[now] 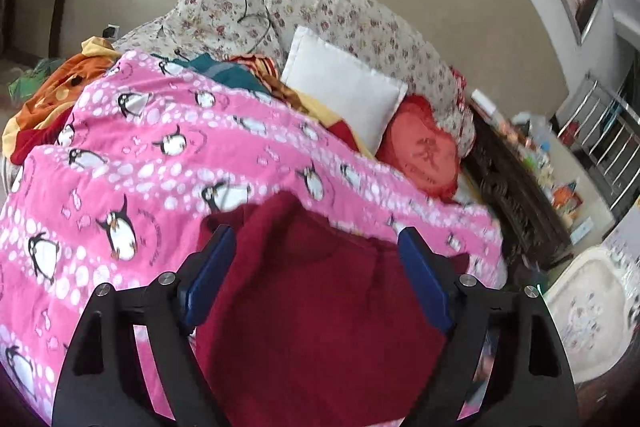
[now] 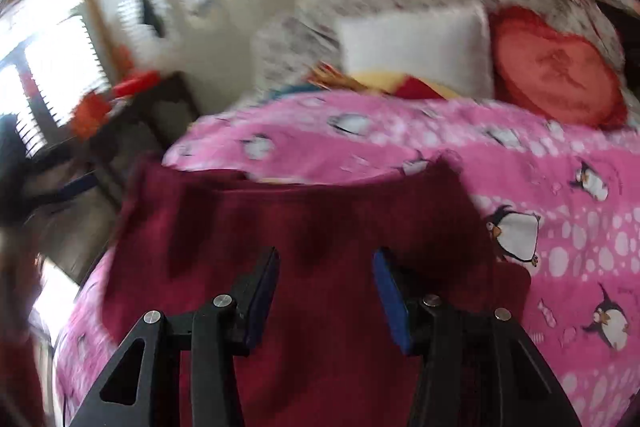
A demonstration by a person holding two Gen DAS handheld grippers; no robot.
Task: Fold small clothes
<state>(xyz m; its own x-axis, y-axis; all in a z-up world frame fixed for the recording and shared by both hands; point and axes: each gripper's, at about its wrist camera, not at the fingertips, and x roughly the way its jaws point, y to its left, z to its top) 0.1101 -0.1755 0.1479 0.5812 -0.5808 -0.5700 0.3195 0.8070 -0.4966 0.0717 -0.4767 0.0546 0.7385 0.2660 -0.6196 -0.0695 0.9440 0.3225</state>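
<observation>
A dark red garment (image 1: 316,307) lies spread on a pink penguin-print blanket (image 1: 160,155) on the bed. My left gripper (image 1: 316,239) is open just above the garment, its blue pads (image 1: 212,275) wide apart on either side of the cloth. In the right wrist view the same dark red garment (image 2: 312,227) lies on the pink blanket (image 2: 560,187). My right gripper (image 2: 326,259) is open above it, holding nothing. This view is blurred.
A white pillow (image 1: 344,83), a red heart cushion (image 1: 424,151) and floral bedding (image 1: 340,11) lie at the head of the bed. Orange and teal clothes (image 1: 52,95) are piled at the left. A dark carved dresser (image 1: 516,195) stands on the right.
</observation>
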